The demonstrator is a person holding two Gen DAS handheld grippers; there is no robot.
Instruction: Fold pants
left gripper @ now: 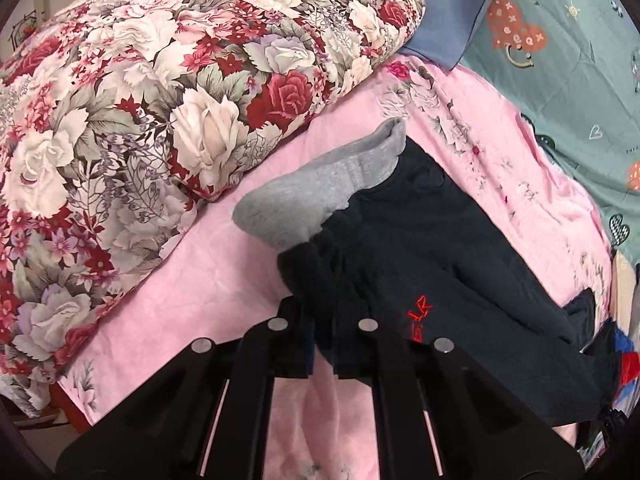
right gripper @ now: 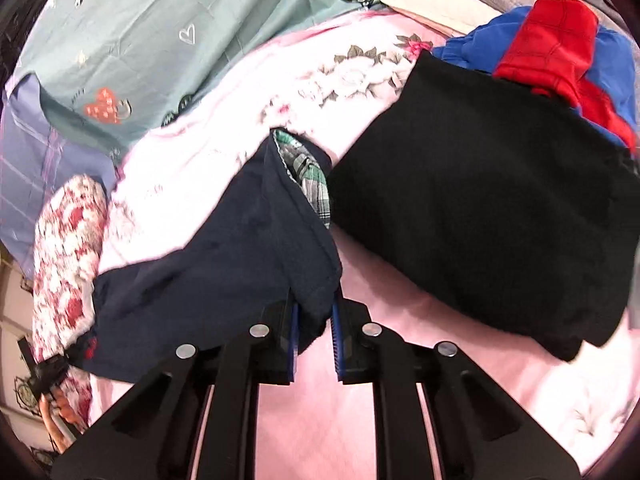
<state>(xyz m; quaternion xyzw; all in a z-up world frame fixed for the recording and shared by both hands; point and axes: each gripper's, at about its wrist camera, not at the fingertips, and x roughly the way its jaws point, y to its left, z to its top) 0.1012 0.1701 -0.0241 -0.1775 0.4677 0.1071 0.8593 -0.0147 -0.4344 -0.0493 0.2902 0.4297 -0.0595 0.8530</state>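
Note:
Dark navy pants (left gripper: pixel 432 248) with a grey inner lining (left gripper: pixel 316 188) and a small red logo lie across a pink bed sheet (left gripper: pixel 208 280). My left gripper (left gripper: pixel 320 344) is shut on the gathered waistband end, which hangs lifted off the sheet. In the right wrist view the same navy pants (right gripper: pixel 224 248) show a green plaid lining (right gripper: pixel 310 176) at the hem. My right gripper (right gripper: pixel 314 332) is shut on that leg end, with cloth pinched between its blue pads (right gripper: pixel 295 336).
A thick floral quilt (left gripper: pixel 160 100) is piled at the left. A teal heart-print cover (left gripper: pixel 560 60) lies at the back. A folded black garment (right gripper: pixel 480 208) lies right of the pants, with red and blue clothes (right gripper: pixel 560 52) behind it.

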